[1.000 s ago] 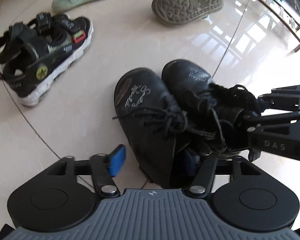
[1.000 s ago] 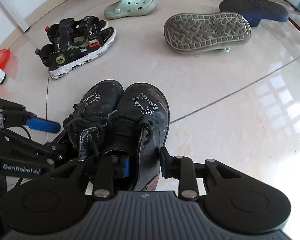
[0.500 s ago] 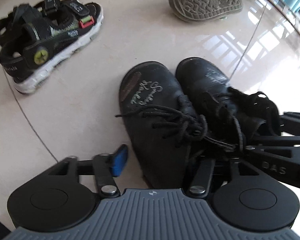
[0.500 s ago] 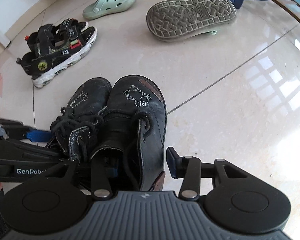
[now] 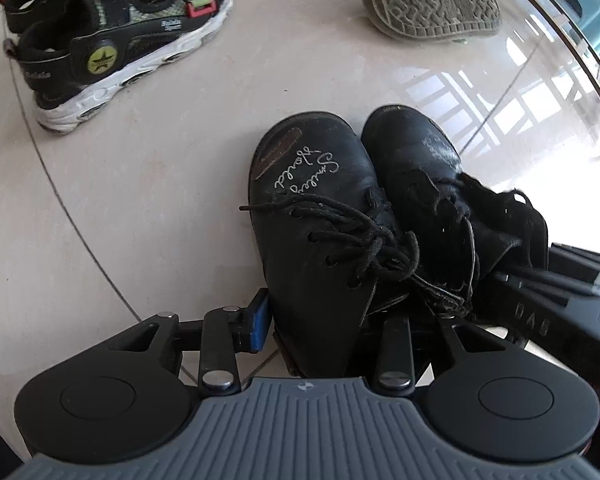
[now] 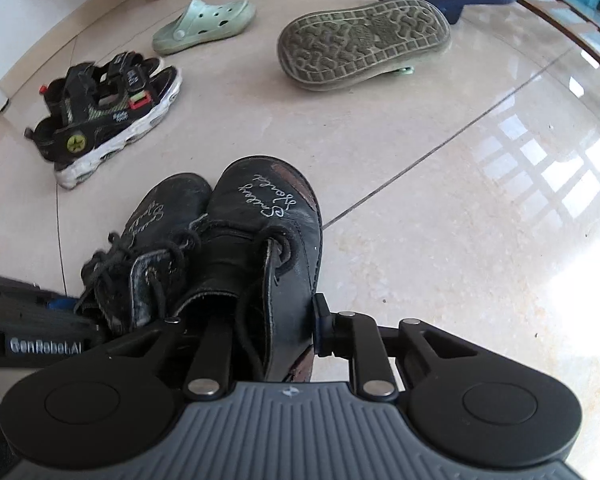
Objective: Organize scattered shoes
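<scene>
Two black boots side by side, toes pointing away, one gripper on each heel end.
Left gripper (image 5: pixel 324 320) clamps left boot (image 5: pixel 316 240); right gripper (image 6: pixel 268 320) clamps right boot (image 6: pixel 268 240); boots touching, long axes parallel on the floor (image 6: pixel 420 200).

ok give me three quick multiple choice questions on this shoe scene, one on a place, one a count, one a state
1. Where is the mint clog? A beyond the black sandals B on a shelf C in a bag
2. How many black lace-up boots are there? A one B two C four
3. The grey-soled slipper lies: A upright B on its side C sole up
Answers: 1 A, it lies farther off than the sandals; 2 B, a pair stands side by side; 3 C, its tread faces up.
</scene>
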The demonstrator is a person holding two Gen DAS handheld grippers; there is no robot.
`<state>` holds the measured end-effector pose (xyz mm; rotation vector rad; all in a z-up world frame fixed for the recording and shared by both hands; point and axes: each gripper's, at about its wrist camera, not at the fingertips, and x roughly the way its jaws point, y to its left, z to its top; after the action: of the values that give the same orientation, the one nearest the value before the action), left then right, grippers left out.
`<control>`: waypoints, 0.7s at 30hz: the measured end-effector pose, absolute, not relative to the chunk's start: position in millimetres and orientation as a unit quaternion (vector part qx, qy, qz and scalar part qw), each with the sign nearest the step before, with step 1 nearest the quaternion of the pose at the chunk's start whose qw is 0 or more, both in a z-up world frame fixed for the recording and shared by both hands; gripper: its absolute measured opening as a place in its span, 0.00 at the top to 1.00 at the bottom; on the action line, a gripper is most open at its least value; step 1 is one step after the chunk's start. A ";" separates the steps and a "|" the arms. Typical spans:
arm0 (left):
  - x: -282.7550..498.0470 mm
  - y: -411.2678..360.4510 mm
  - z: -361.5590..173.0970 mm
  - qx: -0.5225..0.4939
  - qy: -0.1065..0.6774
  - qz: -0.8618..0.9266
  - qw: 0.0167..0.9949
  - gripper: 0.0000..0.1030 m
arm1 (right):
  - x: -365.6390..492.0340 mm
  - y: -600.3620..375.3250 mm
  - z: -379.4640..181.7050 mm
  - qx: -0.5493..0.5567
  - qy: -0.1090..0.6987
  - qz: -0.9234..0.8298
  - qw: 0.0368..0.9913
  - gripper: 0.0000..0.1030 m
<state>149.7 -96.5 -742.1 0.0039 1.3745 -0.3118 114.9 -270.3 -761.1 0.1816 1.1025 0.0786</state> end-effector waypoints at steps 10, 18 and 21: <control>148.2 -100.0 -743.0 0.018 0.631 -0.144 0.762 0.58 | 113.0 -270.1 -759.9 0.093 0.521 0.044 0.847 0.68; 147.1 -103.3 -731.5 0.044 0.612 -0.151 0.775 0.34 | 109.7 -267.1 -753.0 0.085 0.507 0.042 0.856 0.43; 150.2 -100.3 -729.7 0.035 0.613 -0.149 0.775 0.33 | 106.4 -270.6 -750.4 0.093 0.499 0.036 0.861 0.37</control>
<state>150.2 -100.3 -729.7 0.0760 1.3268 -0.3226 106.4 -270.6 -750.4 0.1950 1.0462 0.0747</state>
